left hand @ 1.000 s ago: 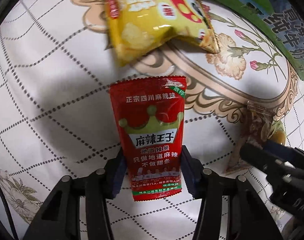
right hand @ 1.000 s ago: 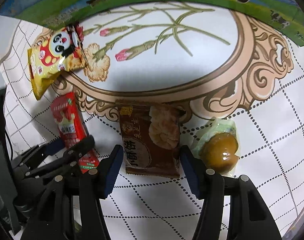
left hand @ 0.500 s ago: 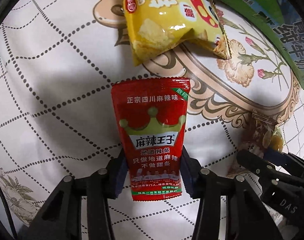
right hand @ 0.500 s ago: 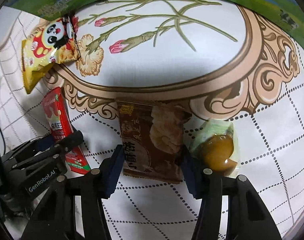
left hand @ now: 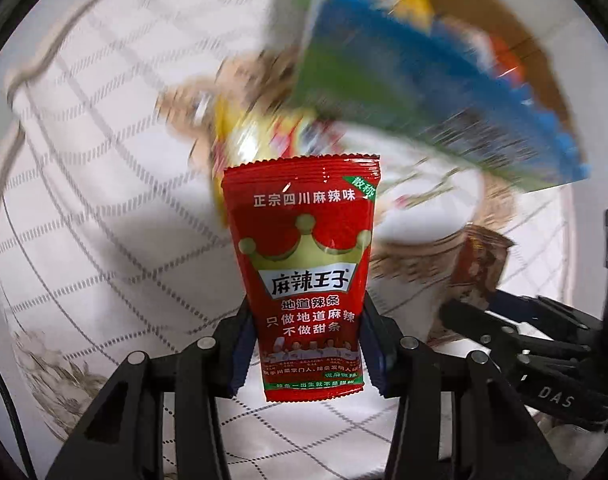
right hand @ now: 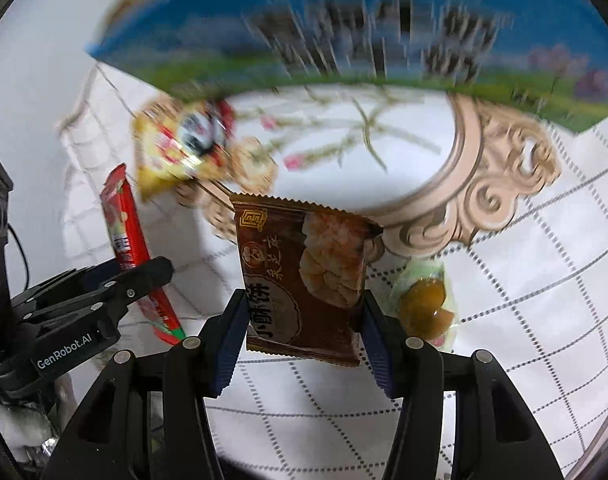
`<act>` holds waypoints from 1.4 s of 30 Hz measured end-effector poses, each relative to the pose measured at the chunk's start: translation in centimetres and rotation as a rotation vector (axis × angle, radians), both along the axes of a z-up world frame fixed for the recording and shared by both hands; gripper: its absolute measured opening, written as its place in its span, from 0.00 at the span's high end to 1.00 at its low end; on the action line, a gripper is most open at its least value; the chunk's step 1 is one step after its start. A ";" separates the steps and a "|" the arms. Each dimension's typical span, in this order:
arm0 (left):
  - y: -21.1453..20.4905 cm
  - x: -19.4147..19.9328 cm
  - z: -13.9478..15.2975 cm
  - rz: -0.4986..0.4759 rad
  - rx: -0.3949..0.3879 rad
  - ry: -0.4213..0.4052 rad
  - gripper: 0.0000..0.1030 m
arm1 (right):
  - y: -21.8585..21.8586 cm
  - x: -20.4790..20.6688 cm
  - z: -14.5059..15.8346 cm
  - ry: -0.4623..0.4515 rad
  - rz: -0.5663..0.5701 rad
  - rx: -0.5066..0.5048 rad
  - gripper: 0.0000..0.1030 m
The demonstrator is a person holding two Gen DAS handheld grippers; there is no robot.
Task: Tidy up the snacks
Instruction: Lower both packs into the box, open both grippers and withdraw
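Left wrist: left gripper clamps red packet, lifted above tablecloth. Yellow bag blurred just behind it, box far right, right gripper's arm at right edge.

Right wrist: right gripper clamps brown packet, raised off cloth. Green-wrapped egg lies just right of it; box far; red packet far left.

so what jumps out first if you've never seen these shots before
The red spicy-strip packet stands out, pinched at its lower end in the left hand-held gripper and lifted off the tablecloth. Beside it, the right hand-held gripper clamps a brown pastry packet, with the blue and green carton blurred behind.
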State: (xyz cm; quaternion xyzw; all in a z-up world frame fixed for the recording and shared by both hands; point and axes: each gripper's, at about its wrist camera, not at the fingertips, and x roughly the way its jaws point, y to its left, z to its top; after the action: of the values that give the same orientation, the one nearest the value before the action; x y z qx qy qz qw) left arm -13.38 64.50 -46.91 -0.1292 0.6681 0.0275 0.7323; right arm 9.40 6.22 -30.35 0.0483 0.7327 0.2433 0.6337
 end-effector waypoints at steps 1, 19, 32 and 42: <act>-0.3 0.6 1.4 -0.011 -0.008 -0.029 0.58 | -0.4 0.4 1.1 -0.011 -0.007 0.020 0.45; -1.9 19.6 7.0 -0.159 -0.016 -0.047 0.57 | -2.6 15.0 11.5 -0.242 -0.168 0.142 0.45; 0.2 24.7 0.5 -0.118 0.086 0.121 0.47 | 1.4 21.3 2.2 -0.133 -0.117 0.036 0.37; -0.4 24.4 1.4 -0.108 0.090 0.084 0.32 | 0.2 22.2 1.0 -0.130 -0.129 -0.015 0.07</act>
State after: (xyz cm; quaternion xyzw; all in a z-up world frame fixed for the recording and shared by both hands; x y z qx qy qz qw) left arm 11.05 64.12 -45.55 -0.0586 0.7023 0.0235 0.7091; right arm 31.64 6.45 -29.37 0.0749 0.6870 0.1991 0.6948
